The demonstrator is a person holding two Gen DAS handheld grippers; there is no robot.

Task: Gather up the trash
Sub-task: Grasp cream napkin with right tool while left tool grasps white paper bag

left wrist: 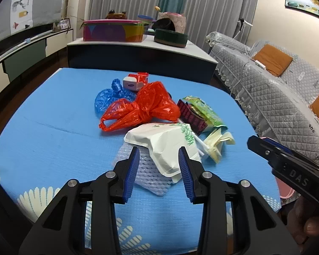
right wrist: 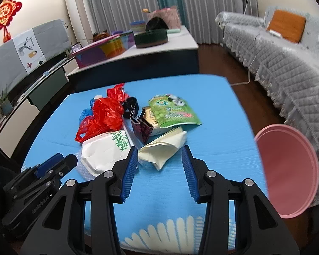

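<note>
A heap of trash lies on the blue mat [left wrist: 53, 116]. It holds a white bag with a bamboo print [left wrist: 163, 142], bubble wrap [left wrist: 146, 176], a red plastic bag [left wrist: 142, 106], a blue bag [left wrist: 110, 97], a green snack packet [right wrist: 172, 112], a dark red box [right wrist: 142, 129] and a cream folded paper [right wrist: 161, 148]. My left gripper [left wrist: 158, 150] is open, its blue pads framing the white bag's near end without pressing it. My right gripper [right wrist: 159, 150] is open too, just short of the cream paper. Each gripper also shows in the other's view: the right gripper [left wrist: 255, 142], the left gripper [right wrist: 72, 160].
A pink basin [right wrist: 287, 170] stands off the mat's right edge beside the grey quilted sofa [left wrist: 276, 89]. Behind the mat a low table [left wrist: 138, 46] carries a colourful box and a dark round tin. A TV cabinet [left wrist: 21, 48] lines the left wall.
</note>
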